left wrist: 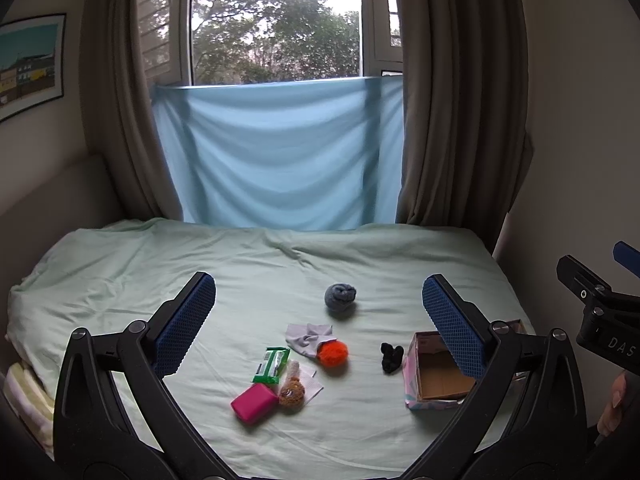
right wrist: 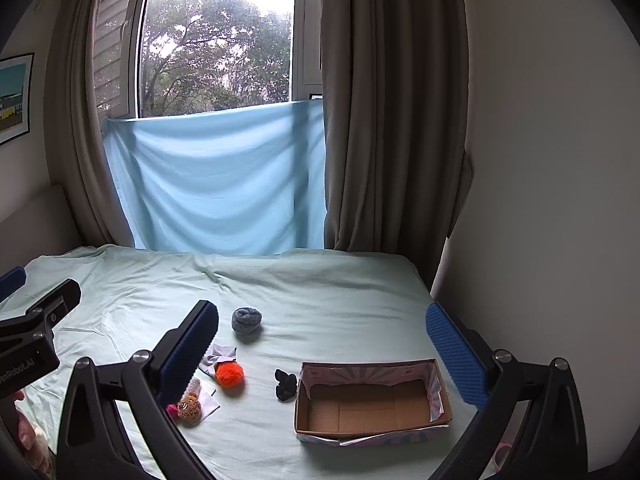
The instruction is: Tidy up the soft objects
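Note:
On the pale green bed [left wrist: 248, 264] lie a rolled grey sock [left wrist: 340, 297], a light grey cloth [left wrist: 306, 338], an orange pom-pom [left wrist: 333, 353], a black scrunchie [left wrist: 391, 356], a brown knitted toy [left wrist: 291, 391], a pink pouch [left wrist: 254, 402] and a green tissue pack [left wrist: 273, 365]. An open empty cardboard box [right wrist: 372, 402] sits to the right. My left gripper [left wrist: 318, 320] is open and empty above the items. My right gripper [right wrist: 322, 344] is open and empty above the box; the sock [right wrist: 246, 320], pom-pom [right wrist: 230, 374] and scrunchie [right wrist: 286, 384] show there too.
A blue sheet [left wrist: 280, 152] hangs below the window, with brown curtains [left wrist: 452, 100] on both sides. A wall stands close on the right [right wrist: 540, 160]. A headboard [left wrist: 52, 192] and folded towels [left wrist: 28, 396] are at the left.

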`<state>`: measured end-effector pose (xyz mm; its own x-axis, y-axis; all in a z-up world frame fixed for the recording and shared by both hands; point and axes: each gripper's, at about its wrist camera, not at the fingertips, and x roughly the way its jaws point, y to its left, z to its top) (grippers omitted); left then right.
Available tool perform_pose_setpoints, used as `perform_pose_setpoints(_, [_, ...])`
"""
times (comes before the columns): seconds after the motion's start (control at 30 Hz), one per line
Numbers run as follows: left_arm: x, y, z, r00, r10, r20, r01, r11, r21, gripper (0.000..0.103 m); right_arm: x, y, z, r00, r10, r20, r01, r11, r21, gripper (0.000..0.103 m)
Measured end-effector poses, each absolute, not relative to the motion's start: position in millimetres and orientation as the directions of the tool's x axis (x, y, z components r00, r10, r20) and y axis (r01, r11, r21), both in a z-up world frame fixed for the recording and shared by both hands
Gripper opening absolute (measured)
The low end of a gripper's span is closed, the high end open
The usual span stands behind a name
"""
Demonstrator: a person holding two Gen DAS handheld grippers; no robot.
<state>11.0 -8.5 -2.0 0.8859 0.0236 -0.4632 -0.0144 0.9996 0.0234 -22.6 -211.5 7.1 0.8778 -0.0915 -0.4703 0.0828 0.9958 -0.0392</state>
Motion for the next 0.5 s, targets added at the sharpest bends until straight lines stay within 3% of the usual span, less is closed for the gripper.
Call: perform_pose_setpoints(0.5, [5.9,-5.1,-1.0,0.886,0.022,-0.463,-0.018,1.000,0.013,0.103,-25.7,-206.5,3.4,0.885,-0.090,-0.456,0.077,0.996,-0.047,0.103])
